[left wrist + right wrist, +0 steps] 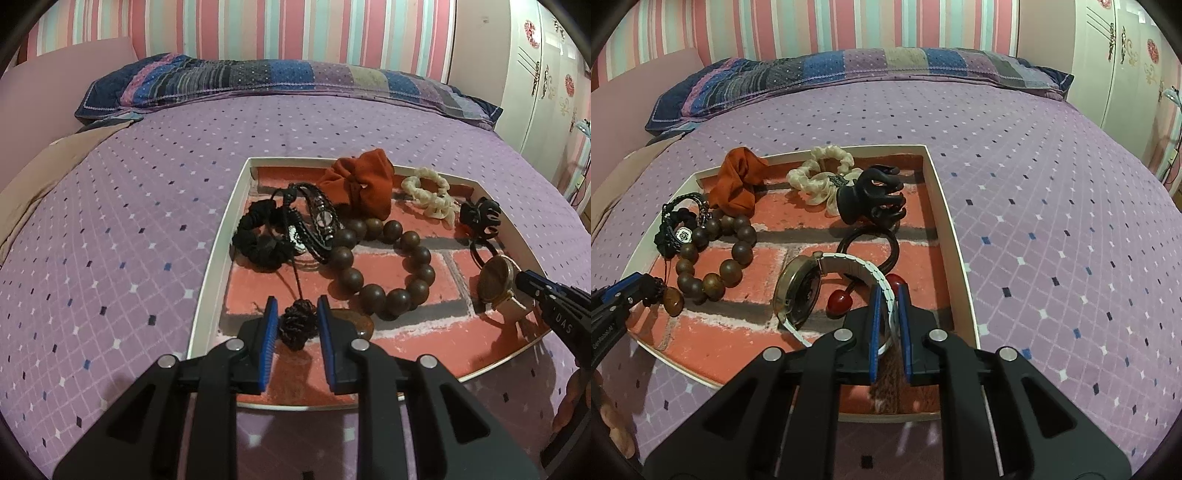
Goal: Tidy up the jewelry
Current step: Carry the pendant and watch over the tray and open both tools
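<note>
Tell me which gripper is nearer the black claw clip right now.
Right. The right gripper is shut on the watch strap just in front of the black claw clip; the left gripper is across the tray, clamping a knotted cord.

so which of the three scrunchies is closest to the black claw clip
The cream scrunchie: it lies right beside the black claw clip, touching it in the right wrist view. The orange scrunchie sits further along, and the black scrunchie is at the tray's opposite side.

Watch (pixel 798 291) strap end hidden behind right gripper (pixel 889 295) fingers (pixel 874 317)
</note>
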Motion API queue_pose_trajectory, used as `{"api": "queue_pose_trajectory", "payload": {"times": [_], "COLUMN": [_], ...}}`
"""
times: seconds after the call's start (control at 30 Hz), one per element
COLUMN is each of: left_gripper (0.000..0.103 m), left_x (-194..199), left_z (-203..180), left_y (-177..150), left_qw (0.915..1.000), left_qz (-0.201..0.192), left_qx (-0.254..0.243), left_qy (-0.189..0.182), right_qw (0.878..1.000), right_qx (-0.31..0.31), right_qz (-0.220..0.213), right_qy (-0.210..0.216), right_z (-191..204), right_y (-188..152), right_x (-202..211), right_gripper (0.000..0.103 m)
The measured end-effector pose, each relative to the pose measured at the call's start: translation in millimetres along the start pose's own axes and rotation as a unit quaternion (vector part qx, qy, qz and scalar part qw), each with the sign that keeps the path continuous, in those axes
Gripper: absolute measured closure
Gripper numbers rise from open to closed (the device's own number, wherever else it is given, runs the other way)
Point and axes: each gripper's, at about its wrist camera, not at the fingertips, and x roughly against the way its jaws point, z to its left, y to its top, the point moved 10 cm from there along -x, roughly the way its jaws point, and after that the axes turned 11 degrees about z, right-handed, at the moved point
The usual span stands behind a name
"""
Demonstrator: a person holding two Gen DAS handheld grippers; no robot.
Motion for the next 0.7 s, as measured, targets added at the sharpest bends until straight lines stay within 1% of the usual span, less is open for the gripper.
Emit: {"api": "queue_pose_trajectory", "payload": {"times": [0.1,0.3,0.33,0.37,0.4,0.43,0.47,0.5,0.53,0.57,0.6,0.67,0.7], "left_gripper": [0.080,0.079,0.079,0.074,0.069,0.057,0.052,0.051,0.051,0.049,0.045,0.030,0.027], "left_x": [-2.9,-3.0,-1.8,-0.5,1.9,4.8,9.6,14.5,19.0,23.9,30.0,44.4,49.2], "left_z": [1.4,2.2,2.4,2.4,2.4,2.1,2.0,1.3,-0.1,-1.6,-2.6,-2.2,-1.6], "left_y": [0.3,0.3,0.4,0.5,1.0,1.4,2.8,4.1,5.2,6.2,7.2,8.4,8.7], "left_qw": [1.0000,1.0000,1.0000,1.0000,1.0000,1.0000,0.9999,0.9999,0.9998,0.9998,0.9997,0.9992,0.9990], "left_qz": [0.003,0.003,0.002,0.002,0.000,-0.002,-0.009,-0.014,-0.017,-0.020,-0.024,-0.039,-0.044], "left_qx": [0.001,0.000,0.000,0.000,0.000,0.001,0.003,0.002,0.002,0.001,0.001,-0.001,-0.001], "left_qy": [0.005,0.008,0.008,0.008,0.008,0.008,0.007,0.007,0.005,0.000,-0.003,0.003,0.006], "right_qw": [1.000,1.000,1.000,1.000,1.000,1.000,1.000,1.000,1.000,0.999,0.999,0.999,0.999], "right_qx": [0.000,0.005,0.006,0.007,0.010,0.014,0.018,0.021,0.023,0.024,0.023,0.021,0.019], "right_qz": [0.003,0.008,0.008,0.006,0.001,-0.004,-0.009,-0.012,-0.016,-0.022,-0.026,-0.037,-0.042], "right_qy": [0.001,0.008,0.012,0.014,0.014,0.015,0.014,0.013,0.014,0.015,0.014,0.009,0.009], "right_z": [0.0,2.8,3.7,4.1,5.5,7.1,8.6,9.5,10.2,10.1,9.8,7.0,5.1], "right_y": [0.0,-1.8,-2.1,-2.1,-1.5,-0.8,0.0,0.6,1.9,3.2,4.6,7.1,7.9], "right_x": [-2.0,-4.7,-3.9,-2.4,1.3,5.0,9.1,12.4,16.2,21.7,25.4,35.1,41.1], "right_gripper": [0.092,0.087,0.082,0.075,0.070,0.062,0.057,0.055,0.049,0.041,0.036,0.015,0.011]}}
